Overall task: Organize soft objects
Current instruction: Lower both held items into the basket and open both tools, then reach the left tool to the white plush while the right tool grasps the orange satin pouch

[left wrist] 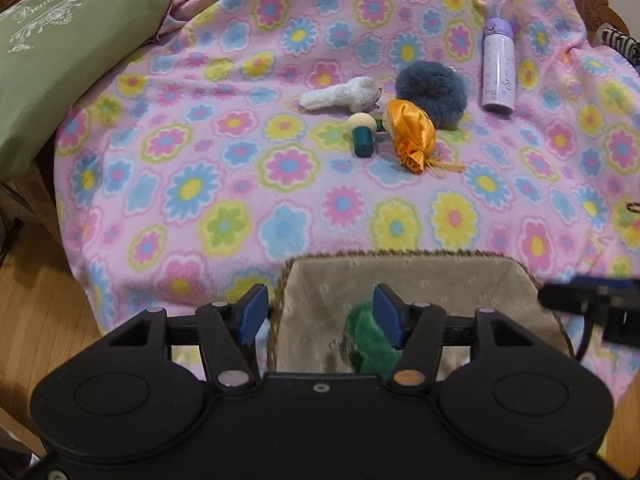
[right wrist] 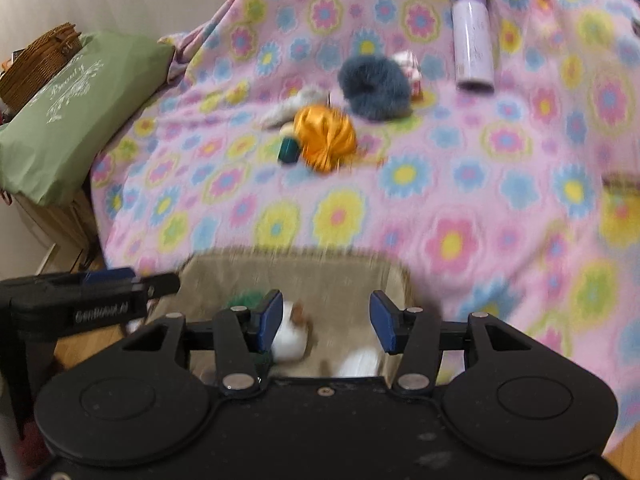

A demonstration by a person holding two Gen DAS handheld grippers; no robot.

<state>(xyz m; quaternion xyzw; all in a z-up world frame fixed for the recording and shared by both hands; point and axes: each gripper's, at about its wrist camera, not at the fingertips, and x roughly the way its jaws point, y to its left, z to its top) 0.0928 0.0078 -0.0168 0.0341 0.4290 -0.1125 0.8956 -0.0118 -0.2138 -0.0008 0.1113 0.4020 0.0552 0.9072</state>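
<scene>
A beige fabric-lined basket (left wrist: 440, 276) sits at the near edge of a flowered blanket (left wrist: 240, 184). A green plush (left wrist: 366, 340) lies inside it. My left gripper (left wrist: 320, 316) is open above the basket's left rim. My right gripper (right wrist: 326, 320) is open over the basket (right wrist: 352, 272), with a white and brown plush (right wrist: 292, 336) below it. On the blanket lie a blue fluffy ball (left wrist: 432, 90), a white plush (left wrist: 340, 96), an orange satin pouch (left wrist: 410, 136) and a teal and cream peg toy (left wrist: 364, 132).
A lilac bottle (left wrist: 498, 68) lies at the right of the blanket. A green pillow (left wrist: 60, 60) lies at the left, by a wicker basket (right wrist: 40, 60). A small pink item (right wrist: 408, 66) sits behind the blue ball. Wooden floor (left wrist: 36, 320) shows at the lower left.
</scene>
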